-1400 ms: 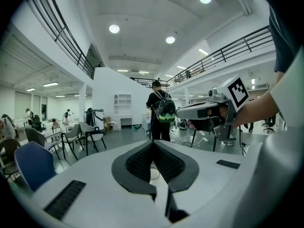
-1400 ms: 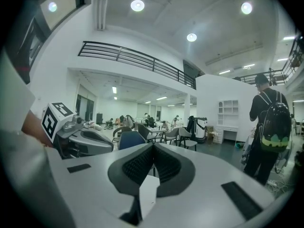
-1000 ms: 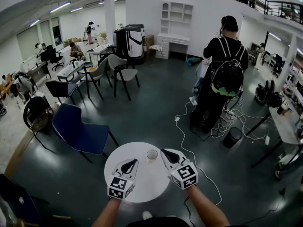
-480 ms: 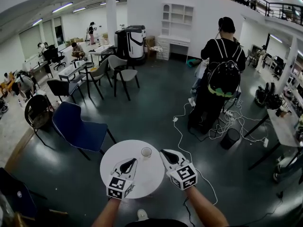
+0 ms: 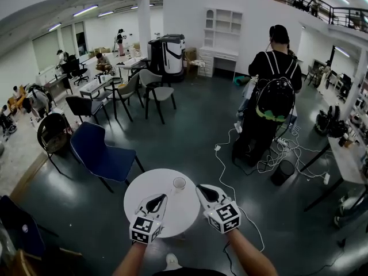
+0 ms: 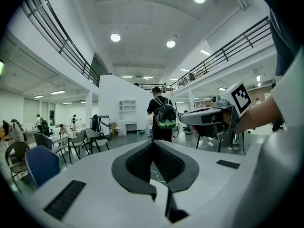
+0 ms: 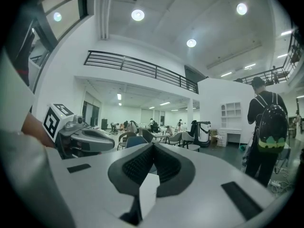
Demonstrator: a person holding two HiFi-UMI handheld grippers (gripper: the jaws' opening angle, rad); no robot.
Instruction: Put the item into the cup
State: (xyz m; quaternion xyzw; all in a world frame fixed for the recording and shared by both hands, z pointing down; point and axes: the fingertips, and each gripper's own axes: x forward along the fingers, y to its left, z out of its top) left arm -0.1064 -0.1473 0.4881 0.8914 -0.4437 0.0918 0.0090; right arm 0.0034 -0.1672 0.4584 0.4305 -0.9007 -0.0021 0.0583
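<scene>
Being drawn back from cup [image 5: 179, 183]: left hand-held gripper [image 5: 156, 199], jaws being held together | right hand-held gripper [image 5: 202, 188] being kept clamped on white item [image 7: 147, 194] | drop being delayed

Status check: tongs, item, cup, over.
Both shut: left tongs empty, right tongs on a white piece. The cup upright on round table, just ahead of both. Nothing in between.

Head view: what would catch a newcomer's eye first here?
A round white table with a cup on it lies at the bottom centre, and the left tool and right tool, both shut, hang above its near edge. The right tool pinches a white piece. A person with a backpack stands at the right.
</scene>
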